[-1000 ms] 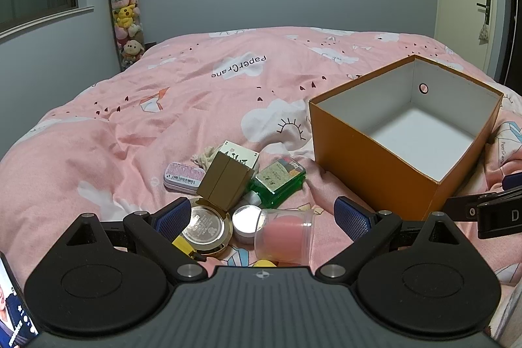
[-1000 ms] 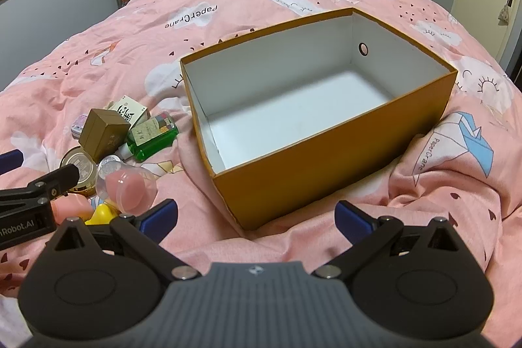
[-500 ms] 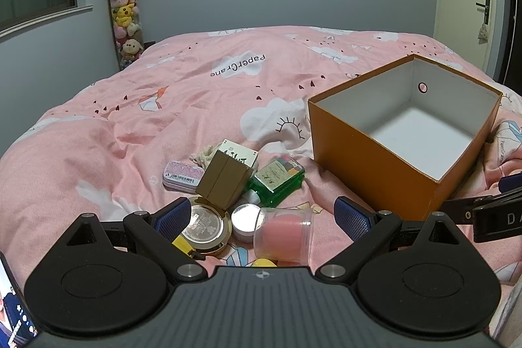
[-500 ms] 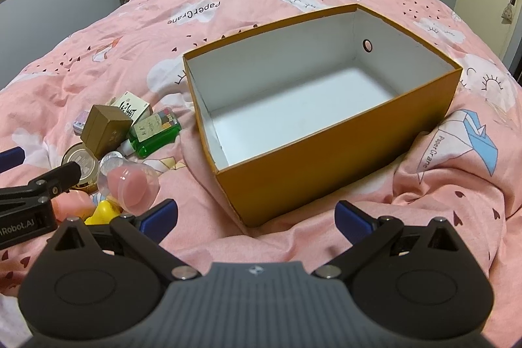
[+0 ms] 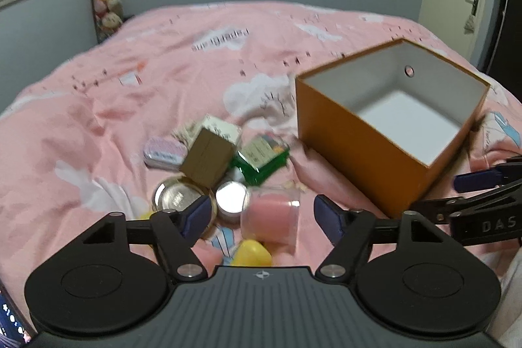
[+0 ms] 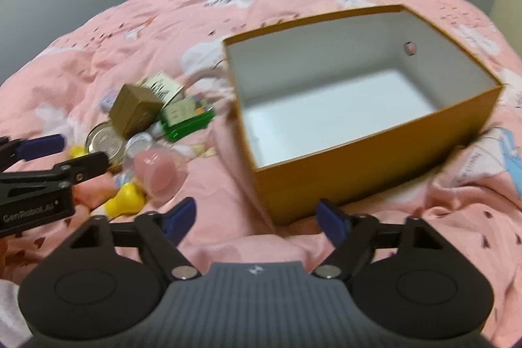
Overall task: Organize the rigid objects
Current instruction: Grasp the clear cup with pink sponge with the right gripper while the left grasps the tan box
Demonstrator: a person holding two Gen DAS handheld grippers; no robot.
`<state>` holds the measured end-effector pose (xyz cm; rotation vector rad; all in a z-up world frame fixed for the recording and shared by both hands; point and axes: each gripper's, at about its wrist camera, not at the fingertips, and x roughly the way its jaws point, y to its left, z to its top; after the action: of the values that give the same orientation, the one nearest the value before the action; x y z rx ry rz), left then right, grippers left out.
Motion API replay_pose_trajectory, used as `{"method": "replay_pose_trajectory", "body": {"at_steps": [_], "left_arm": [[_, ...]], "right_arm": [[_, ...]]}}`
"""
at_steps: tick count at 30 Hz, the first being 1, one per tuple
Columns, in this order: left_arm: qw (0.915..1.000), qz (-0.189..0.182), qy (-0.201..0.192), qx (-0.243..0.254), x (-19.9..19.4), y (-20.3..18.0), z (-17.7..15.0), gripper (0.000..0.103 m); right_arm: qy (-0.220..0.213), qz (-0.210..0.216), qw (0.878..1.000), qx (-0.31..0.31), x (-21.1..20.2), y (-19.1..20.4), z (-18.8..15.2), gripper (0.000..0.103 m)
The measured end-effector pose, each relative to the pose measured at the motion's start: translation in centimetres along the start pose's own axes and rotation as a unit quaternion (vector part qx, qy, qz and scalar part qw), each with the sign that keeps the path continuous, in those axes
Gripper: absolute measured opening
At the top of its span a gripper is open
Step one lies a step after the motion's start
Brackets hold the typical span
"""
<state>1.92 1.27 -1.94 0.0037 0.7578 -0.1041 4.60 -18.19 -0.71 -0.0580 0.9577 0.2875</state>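
Pink bedspread (image 5: 137,106) all round, rumpled, printed with clouds. Orange box (image 5: 368,149) sits open-topped on the bed, white inside, nothing in it; a small round hole shows in its far wall. Its near corner is just beyond my right tongs (image 6: 256,219).

Clutter heap lies left of the box, a strip of bare bedspread between. In it: brown carton (image 5: 208,157) tilted on a gold round tin (image 5: 177,198), green packet (image 5: 262,157) nearest the box, small silver lid (image 5: 232,201), flat pink-and-white tin (image 5: 164,150) at the far left, clear cup with a pink puff (image 5: 270,217), yellow toy (image 5: 251,253) closest to me.

Left tongs (image 5: 259,219) hover over the cup, jaws apart and just narrowed, pads touching nothing. Right tongs likewise: jaws just narrowed, only bedspread between them, holding nothing.

Open bedspread beyond the heap and box.
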Motion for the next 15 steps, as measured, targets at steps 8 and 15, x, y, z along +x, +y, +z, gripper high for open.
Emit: {"method": "replay_pose_trajectory", "body": {"at_steps": [8, 15], "left_arm": [[0.9939, -0.069, 0.083, -0.025, 1.7, 2.1, 0.3, 0.066], [0.9907, -0.078, 0.108, -0.028, 2.9, 4.1, 1.6, 0.067]], "right_arm": [[0.048, 0.082, 0.994, -0.055, 2.3, 1.7, 1.2, 0.04], [0.055, 0.13, 0.982, -0.128, 4.3, 3.9, 3.2, 0.042]]}}
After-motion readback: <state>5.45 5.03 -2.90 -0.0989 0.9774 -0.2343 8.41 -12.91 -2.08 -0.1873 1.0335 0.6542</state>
